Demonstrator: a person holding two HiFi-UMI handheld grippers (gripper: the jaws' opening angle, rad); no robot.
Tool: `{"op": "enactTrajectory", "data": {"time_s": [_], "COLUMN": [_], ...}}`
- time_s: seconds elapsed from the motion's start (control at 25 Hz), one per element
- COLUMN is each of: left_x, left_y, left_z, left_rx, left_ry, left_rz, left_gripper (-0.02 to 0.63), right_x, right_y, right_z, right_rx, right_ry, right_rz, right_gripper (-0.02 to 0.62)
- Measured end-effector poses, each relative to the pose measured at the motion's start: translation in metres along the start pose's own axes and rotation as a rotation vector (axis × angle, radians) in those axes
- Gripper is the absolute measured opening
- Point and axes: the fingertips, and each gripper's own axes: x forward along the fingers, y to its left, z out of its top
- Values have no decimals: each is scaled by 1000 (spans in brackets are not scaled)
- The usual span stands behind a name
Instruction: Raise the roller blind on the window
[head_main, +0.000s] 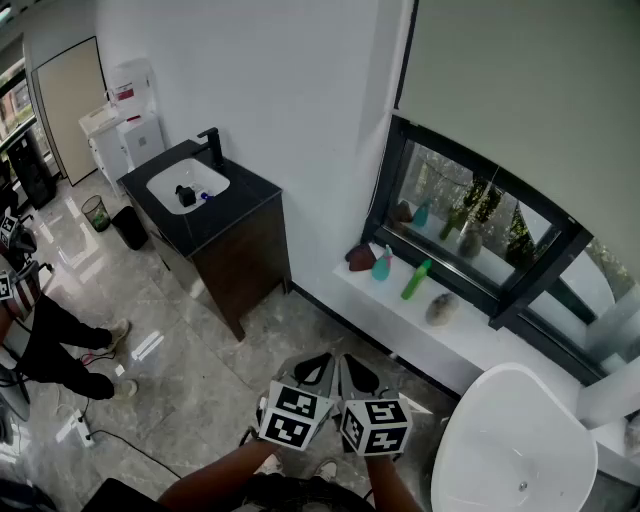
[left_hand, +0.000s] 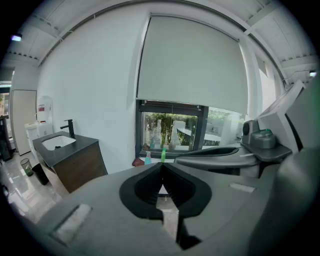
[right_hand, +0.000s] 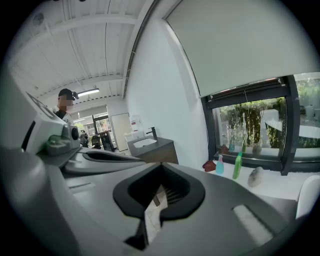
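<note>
A pale grey roller blind hangs over the upper part of a black-framed window and shows in all three views as the blind and blind. Its lower edge stops well above the white sill. Both grippers are held low, side by side, far from the window. My left gripper is shut with nothing in it, jaws meeting at a point. My right gripper is shut and empty too, seen at the tips.
On the sill stand a turquoise bottle, a green bottle, a dark red object and a grey stone. A dark vanity with white basin stands left. A white round seat sits at lower right. A person stands far left.
</note>
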Motion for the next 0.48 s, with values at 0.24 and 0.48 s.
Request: {"op": "enactTrajectory", "data": {"time_s": [0.24,0.48], "left_x": [8,23], "left_y": [-11,-28], "left_z": [5,10], "left_rx": [0,8], "left_ry": [1,0], "left_rz": [3,15], "left_gripper": [2,2], "right_x": [-8,-15], "right_y": [-14,-35], "right_z": [4,9], "right_rx": [-7,-38], "right_ry": [-13,-28], "right_rz": [0,-2], "right_gripper": [-3,-3]}}
